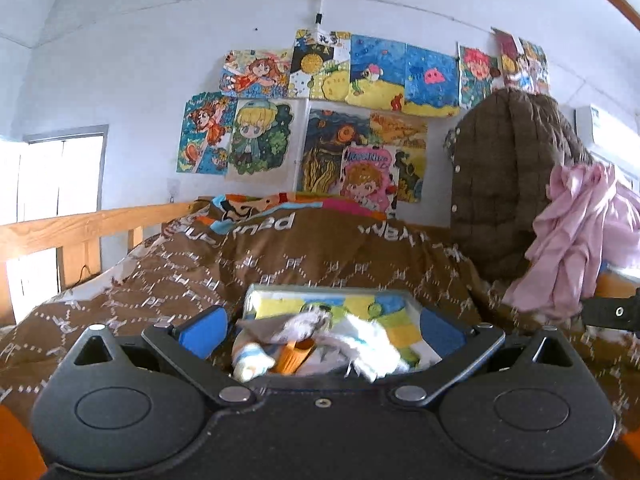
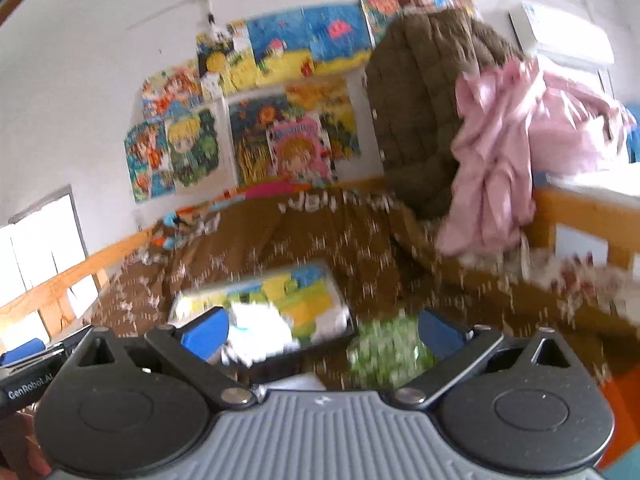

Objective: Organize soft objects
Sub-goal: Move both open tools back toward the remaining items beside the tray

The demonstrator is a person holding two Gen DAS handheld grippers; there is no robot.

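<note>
Brown patterned quilt (image 1: 340, 248), colourful box (image 1: 340, 308) resting on it, crumpled white and orange cloths (image 1: 320, 340) heaped inside, left gripper (image 1: 320, 330) open over box, right gripper (image 2: 322, 332) open beside box, blurred green bundle (image 2: 388, 348), perhaps fabric, near its right finger.

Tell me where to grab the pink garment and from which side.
Grip the pink garment at its lower hanging folds, coming in from the front, level with them. It drapes loosely over the wooden rail, bunched in thick vertical pleats that open jaws could likely pinch; higher up it lies against the brown coat.
</note>
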